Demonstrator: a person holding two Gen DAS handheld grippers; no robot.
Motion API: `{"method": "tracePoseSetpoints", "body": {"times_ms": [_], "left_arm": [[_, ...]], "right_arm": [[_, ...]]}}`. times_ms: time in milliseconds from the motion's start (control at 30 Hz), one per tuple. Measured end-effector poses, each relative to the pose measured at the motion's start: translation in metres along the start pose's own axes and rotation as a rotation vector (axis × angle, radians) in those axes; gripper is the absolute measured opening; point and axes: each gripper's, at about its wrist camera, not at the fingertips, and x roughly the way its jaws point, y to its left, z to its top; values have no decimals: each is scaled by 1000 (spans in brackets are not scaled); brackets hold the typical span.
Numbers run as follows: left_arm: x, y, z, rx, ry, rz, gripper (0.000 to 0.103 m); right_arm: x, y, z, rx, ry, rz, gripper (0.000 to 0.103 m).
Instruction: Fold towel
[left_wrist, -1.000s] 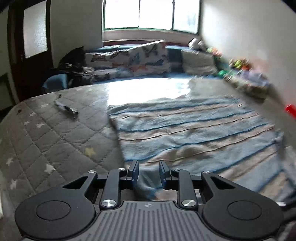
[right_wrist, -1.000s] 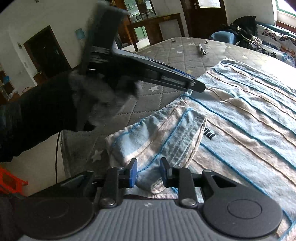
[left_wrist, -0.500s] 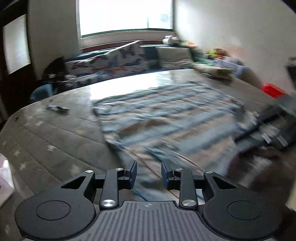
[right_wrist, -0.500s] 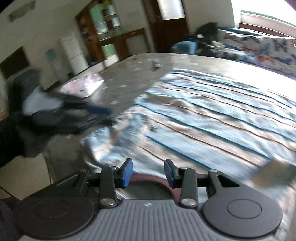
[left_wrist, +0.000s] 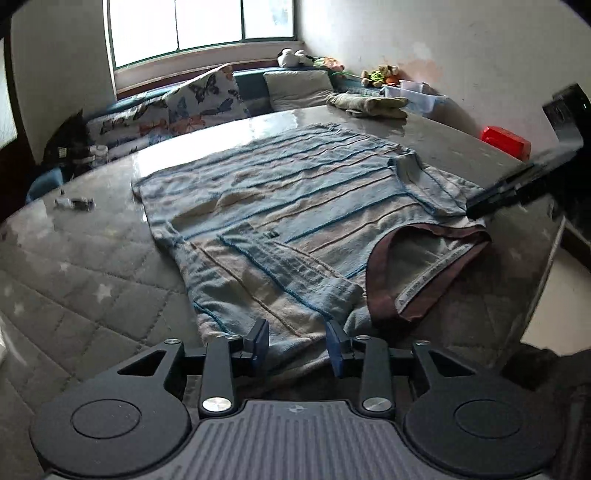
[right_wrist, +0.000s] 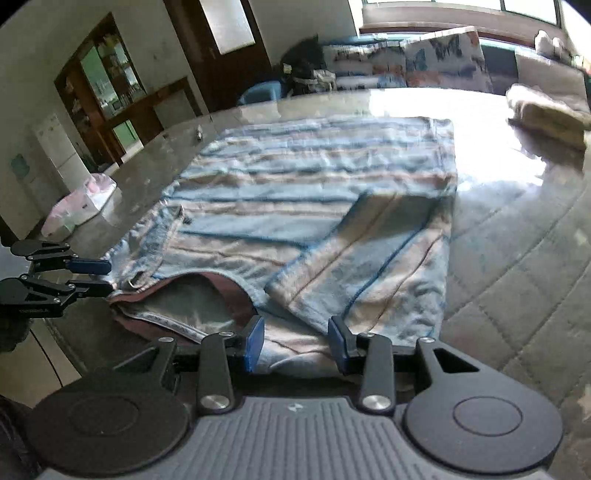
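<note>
A blue and beige striped towel lies spread on the grey quilted surface. Both of its near corners are flipped over onto it. Between them a grey underside with a brown border shows. My left gripper is open just above the towel's near edge and grips nothing. My right gripper is open too, over the near edge by the folded-over right corner. The left gripper shows at the left of the right wrist view, and the right gripper's fingers at the right of the left wrist view.
A small dark object lies on the surface left of the towel. An olive folded cloth and a red box sit at the far right, with pillows behind. A pink plastic bag rests near the left edge.
Both grippers were shut on towel corners a second ago. They have since let go, opened wider and drawn back, leaving both corners folded over on the towel.
</note>
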Motion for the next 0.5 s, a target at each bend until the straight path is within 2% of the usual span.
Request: {"method": "tracePoseSetpoints", "body": {"times_ms": [133,300,400,500], "left_arm": [[-16,-9,-4,69,-26,3,47],[-11,-25,-11,152,-25,13,50],[-5,-36,-13,215,-31,18,50],[1,-41,-12,249,-40,20,50]], "right_arm": [[-12,-12,1,25,-38,-38,39],[-8,-20,-10,28,12,-58,40],[-20,-11,-10,-34,0,-57,46],[-25,-2,-12,-112,14,-68,46]]}}
